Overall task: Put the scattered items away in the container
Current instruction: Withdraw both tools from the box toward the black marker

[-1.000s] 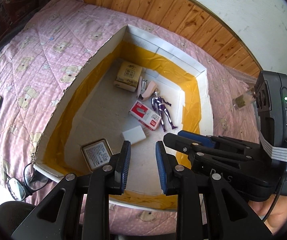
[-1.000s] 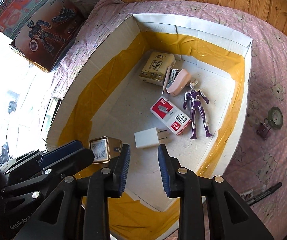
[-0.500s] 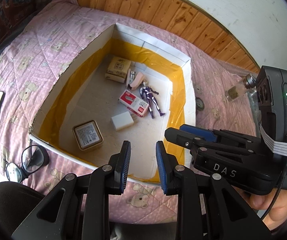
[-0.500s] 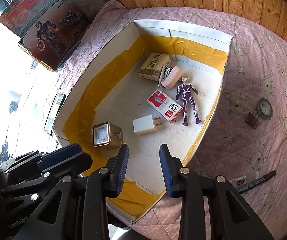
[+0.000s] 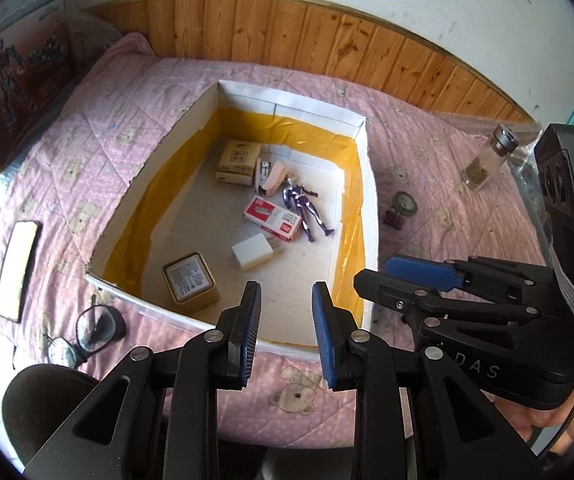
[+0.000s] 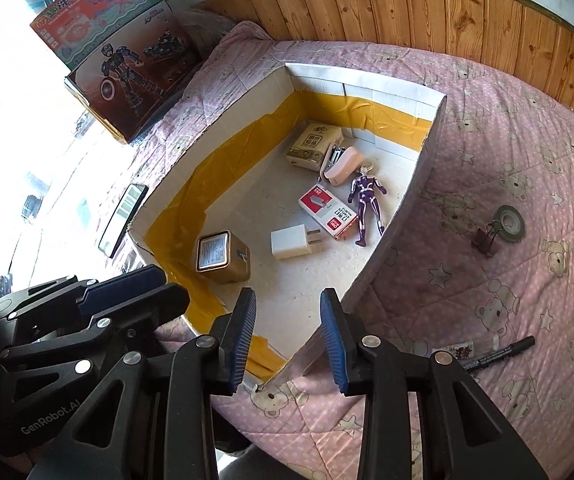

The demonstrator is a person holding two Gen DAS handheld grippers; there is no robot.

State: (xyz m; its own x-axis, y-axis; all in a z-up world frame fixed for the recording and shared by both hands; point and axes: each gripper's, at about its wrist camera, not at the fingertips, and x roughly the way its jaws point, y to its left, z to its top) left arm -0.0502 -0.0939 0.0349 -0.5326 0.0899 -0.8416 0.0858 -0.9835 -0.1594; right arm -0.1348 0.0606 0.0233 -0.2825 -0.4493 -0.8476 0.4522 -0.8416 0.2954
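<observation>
A white cardboard box [image 5: 361, 184] [image 6: 427, 184] with yellow-taped walls sits on the pink quilt. Inside lie a gold tin [image 5: 187, 282] [image 6: 219, 256], a white charger [image 5: 251, 254] [image 6: 293, 241], a red staple box [image 5: 273, 218] [image 6: 327, 210], a purple figure [image 5: 306, 210] [image 6: 367, 200], a pink stapler [image 5: 273, 176] and a tan carton [image 5: 238, 160]. On the quilt outside lie a tape roll [image 6: 509, 222], a binder clip [image 6: 483, 238], a black marker [image 6: 499, 354], glasses [image 5: 83, 332] and a glass jar [image 5: 487, 158]. My left gripper [image 5: 285, 328] and right gripper [image 6: 287, 332] are open and empty, above the box's near edge.
A phone [image 5: 17, 268] lies on the quilt left of the box. Toy boxes [image 6: 127, 60] stand at the bed's far left corner. A wood-panelled wall [image 5: 327, 52] runs behind the bed. A small card [image 6: 457, 350] lies by the marker.
Both grippers have pulled back and up from the box, so more of the bed shows. Both stay open and empty. Nothing in the box has moved.
</observation>
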